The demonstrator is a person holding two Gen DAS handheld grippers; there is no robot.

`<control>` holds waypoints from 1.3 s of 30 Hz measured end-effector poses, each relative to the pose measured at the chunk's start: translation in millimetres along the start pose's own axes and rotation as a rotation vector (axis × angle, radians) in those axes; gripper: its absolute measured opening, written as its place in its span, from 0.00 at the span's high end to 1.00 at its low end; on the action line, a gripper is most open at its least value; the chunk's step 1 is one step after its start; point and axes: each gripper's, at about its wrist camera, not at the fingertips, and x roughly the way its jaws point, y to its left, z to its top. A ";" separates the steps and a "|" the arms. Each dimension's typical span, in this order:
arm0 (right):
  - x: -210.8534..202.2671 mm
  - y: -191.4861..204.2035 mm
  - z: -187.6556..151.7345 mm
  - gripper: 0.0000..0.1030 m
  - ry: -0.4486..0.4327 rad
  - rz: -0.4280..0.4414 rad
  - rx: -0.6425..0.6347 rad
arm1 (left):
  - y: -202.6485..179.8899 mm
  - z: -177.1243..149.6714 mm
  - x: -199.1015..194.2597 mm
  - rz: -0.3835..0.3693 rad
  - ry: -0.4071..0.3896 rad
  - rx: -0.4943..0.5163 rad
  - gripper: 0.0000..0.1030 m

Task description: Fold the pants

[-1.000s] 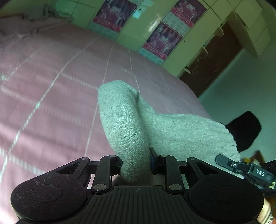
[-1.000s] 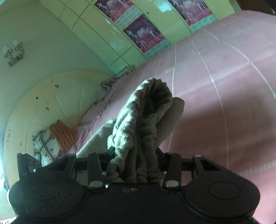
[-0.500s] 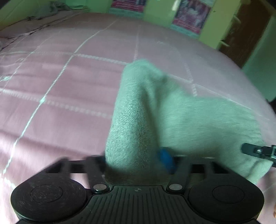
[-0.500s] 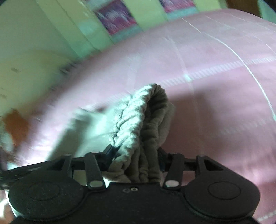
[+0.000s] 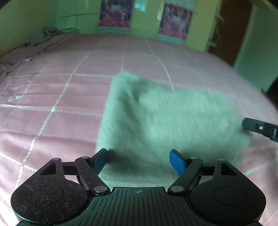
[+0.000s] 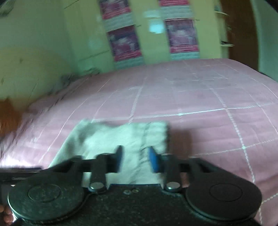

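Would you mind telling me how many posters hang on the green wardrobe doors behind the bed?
2: the left poster and the right poster, side by side beyond the bed; more may sit outside view.

Pink bedspread [image 5: 52,97] over the bed, crossed by thin white lines into large squares, with a small white embroidered mark [image 5: 14,97] near the left edge in the left wrist view. Crumpled grey cloth [image 5: 50,32] at the far left corner of the bed, against the wall. Behind the bed, pale green cupboard doors [image 6: 83,40] with two pink-and-dark posters [image 5: 114,14] [image 5: 175,22] stuck on them, blurred beyond reading. Dark brown wooden door [image 5: 231,29] to the right of the cupboards. In the right wrist view, the same posters [image 6: 124,45] [image 6: 182,34] on the cupboards, and an orange-brown patch [image 6: 7,118] at the left edge, too blurred to identify.
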 end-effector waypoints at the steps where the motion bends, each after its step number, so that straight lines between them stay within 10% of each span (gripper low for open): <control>1: 1.7 7.1 -7.0 0.82 0.016 -0.001 -0.036 | -2.5 -2.8 4.8 0.011 0.025 0.006 0.25; 7: 29.9 6.4 -31.8 0.87 0.169 -0.078 -0.039 | -11.9 -1.9 -9.7 0.036 0.052 0.017 0.24; 11: 5.8 10.4 -19.8 0.67 0.115 -0.046 0.019 | -11.7 -1.8 -27.9 0.023 0.047 -0.026 0.05; 14: -9.8 9.3 -24.4 0.22 0.131 -0.025 0.109 | -15.9 -2.7 -39.2 0.023 0.019 -0.024 0.00; 21: -20.1 10.4 -42.3 0.01 0.232 -0.047 0.203 | -33.3 -1.8 -44.5 0.067 0.116 0.030 0.00; 29: -14.8 18.3 -41.7 0.00 0.320 -0.335 0.163 | -48.6 -3.0 -36.7 0.105 0.164 0.077 0.00; 32: 11.4 15.1 -41.8 0.01 0.519 -0.217 0.138 | -53.8 -2.0 -29.6 0.175 0.159 0.103 0.00; 39: 19.4 10.8 -54.5 0.00 0.536 -0.241 0.169 | -59.7 -8.2 -20.7 0.270 0.190 0.163 0.00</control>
